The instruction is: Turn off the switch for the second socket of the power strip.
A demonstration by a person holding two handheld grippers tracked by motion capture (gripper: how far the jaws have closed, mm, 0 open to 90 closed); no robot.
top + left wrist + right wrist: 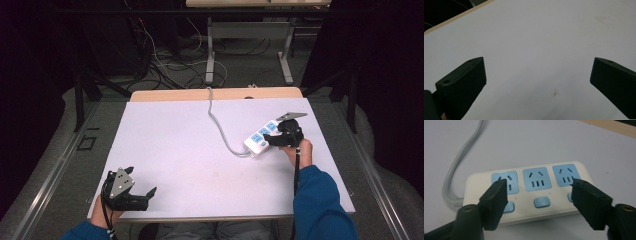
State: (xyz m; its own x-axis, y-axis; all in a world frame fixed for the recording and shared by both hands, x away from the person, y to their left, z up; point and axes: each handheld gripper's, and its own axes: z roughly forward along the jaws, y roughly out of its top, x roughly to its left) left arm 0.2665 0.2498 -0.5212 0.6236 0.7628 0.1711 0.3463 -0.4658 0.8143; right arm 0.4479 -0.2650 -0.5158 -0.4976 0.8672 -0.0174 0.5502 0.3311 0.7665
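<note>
A white power strip (258,140) with three blue sockets and blue switches lies on the right side of the white tabletop (175,150). Its grey cable (218,125) runs back to the far edge. My right gripper (281,135) hovers just over the strip. In the right gripper view its jaws stand open above the strip (536,202), one over the left socket, the other over the right one, with the middle socket and its switch between them. The cable (456,175) leaves at the left. My left gripper (142,180) rests at the front left corner, open (538,61) over bare table.
The wooden table edge (200,94) runs along the far side. Beyond it are loose cables on the floor (165,65) and the metal legs of another table (210,55). A small brown speck (555,93) marks the white surface.
</note>
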